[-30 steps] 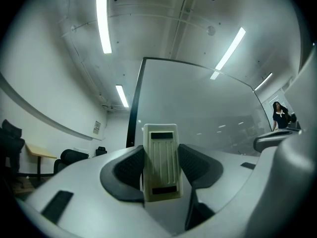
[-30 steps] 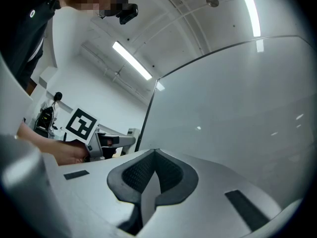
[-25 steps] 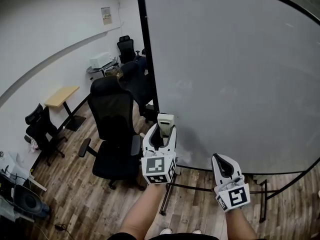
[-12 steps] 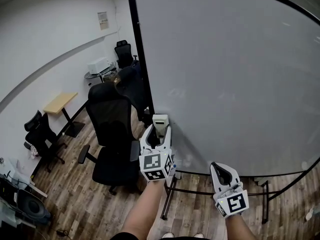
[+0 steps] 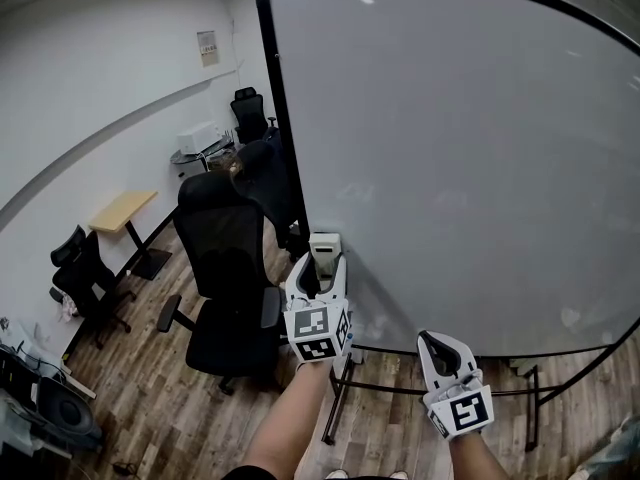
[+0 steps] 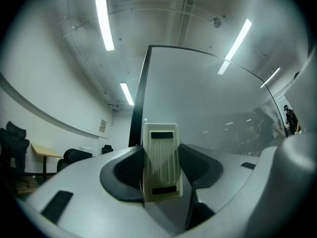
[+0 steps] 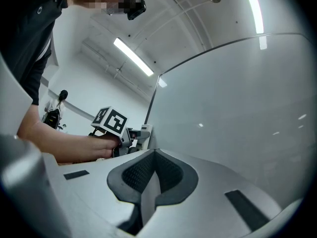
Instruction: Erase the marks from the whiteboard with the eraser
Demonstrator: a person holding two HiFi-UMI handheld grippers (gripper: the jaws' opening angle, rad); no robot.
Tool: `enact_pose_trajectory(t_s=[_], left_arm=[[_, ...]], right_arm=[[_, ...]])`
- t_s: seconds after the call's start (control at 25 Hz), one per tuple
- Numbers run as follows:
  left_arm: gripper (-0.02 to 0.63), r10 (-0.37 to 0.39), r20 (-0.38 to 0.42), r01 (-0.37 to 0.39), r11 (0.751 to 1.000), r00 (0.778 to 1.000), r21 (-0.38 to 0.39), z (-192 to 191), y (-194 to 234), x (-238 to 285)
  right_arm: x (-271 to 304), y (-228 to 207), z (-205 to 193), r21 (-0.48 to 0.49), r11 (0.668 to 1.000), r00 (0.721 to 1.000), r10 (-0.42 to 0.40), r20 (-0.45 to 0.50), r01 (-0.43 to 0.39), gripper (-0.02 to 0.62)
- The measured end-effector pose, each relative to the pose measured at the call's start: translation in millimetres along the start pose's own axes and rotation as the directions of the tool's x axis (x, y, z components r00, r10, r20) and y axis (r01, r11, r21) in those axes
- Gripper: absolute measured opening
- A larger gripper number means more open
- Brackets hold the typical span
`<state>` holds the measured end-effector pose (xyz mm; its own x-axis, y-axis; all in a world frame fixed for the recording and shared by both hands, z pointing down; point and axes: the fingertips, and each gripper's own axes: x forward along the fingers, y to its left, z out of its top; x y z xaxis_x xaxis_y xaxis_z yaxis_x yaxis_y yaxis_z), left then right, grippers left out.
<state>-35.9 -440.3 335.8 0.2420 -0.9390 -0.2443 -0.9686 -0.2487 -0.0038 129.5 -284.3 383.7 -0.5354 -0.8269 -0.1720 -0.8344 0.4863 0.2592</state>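
Since the right gripper (image 7: pixel 154 155) hangs nearest the person, below the bottom edge of the whiteboard (image 5: pixel 470 138), with its fingers clenched on nothing, the work falls to the other hand. The left gripper (image 5: pixel 321 268) is raised just ahead, at the whiteboard's lower left corner. Its fingers grasp the eraser (image 6: pixel 161 162) by its sides, so the pale ribbed block stands upright between them. Whether the eraser touches the whiteboard cannot be told; it sits close to the black frame.

The board is mostly clean, with faint grey smudges (image 5: pixel 352 190) up and to the right of that corner and another pale patch (image 5: pixel 570 318) near its lower right edge. The step in hand seems to be bringing the eraser to those traces. To do it well, lay the wiping face flat on the board rather than on an edge. Press evenly and wipe in overlapping passes from the corner outward, with a firm grip so the block does not twist. Left of the whiteboard, a black office chair (image 5: pixel 228 258) stands clear of the sweep.
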Motion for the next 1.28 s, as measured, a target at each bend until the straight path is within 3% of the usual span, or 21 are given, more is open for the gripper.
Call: enact_pose_trajectory(t_s=[0.52, 0.92, 1.28], left_arm=[[0.241, -0.072, -0.018, 0.073, 0.997, 0.997, 0.035, -10.3, -45.0, 1.4], [0.242, -0.192, -0.076, 0.193, 0.981, 0.978, 0.004, -25.7, -84.2, -0.5], [0.242, -0.237, -0.093, 0.238, 0.971, 0.967, 0.005, -32.2, -102.7, -5.0]], right_arm=[[-13.8, -16.3, -2.6, 0.005, 1.0, 1.0, -0.029, 0.002, 0.029, 0.02], [-23.6, -22.6, -0.5, 0.0, 0.998, 0.998, -0.064, -0.002, 0.064, 0.02], [-32.4, -26.5, 1.9, 0.003, 0.997, 0.997, -0.081, 0.0, 0.081, 0.02]])
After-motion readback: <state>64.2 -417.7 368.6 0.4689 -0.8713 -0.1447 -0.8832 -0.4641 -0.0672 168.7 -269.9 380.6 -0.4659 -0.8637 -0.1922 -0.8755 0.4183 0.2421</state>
